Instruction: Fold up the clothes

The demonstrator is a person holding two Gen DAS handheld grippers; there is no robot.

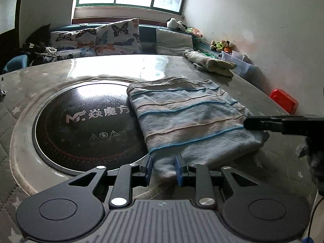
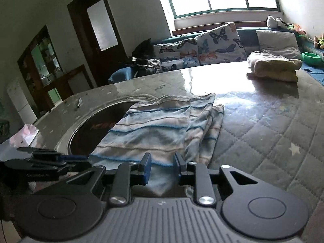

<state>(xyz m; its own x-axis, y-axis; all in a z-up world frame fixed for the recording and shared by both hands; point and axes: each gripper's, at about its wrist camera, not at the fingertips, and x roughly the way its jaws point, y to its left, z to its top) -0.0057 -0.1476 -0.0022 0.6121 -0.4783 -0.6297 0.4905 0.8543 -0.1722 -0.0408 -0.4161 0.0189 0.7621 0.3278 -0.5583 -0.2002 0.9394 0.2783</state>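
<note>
A: We find the striped cloth (image 1: pixel 186 119) folded on the tabletop (image 1: pixel 182 68), partly over the black hob (image 1: pixel 85 125). Left gripper (image 1: pixel 163 167) and right gripper (image 2: pixel 163 167) each grasp its near edge, fingers clenched on fabric.

B: Agreed. We'd advise both lift together, edge taut, corners matched w/ far edge, then lay flat.

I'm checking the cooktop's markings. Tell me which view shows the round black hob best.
The left wrist view: most of the black hob shows, with its white lettering and warning symbols. In the right wrist view the striped garment covers it, leaving a dark sliver.
</note>
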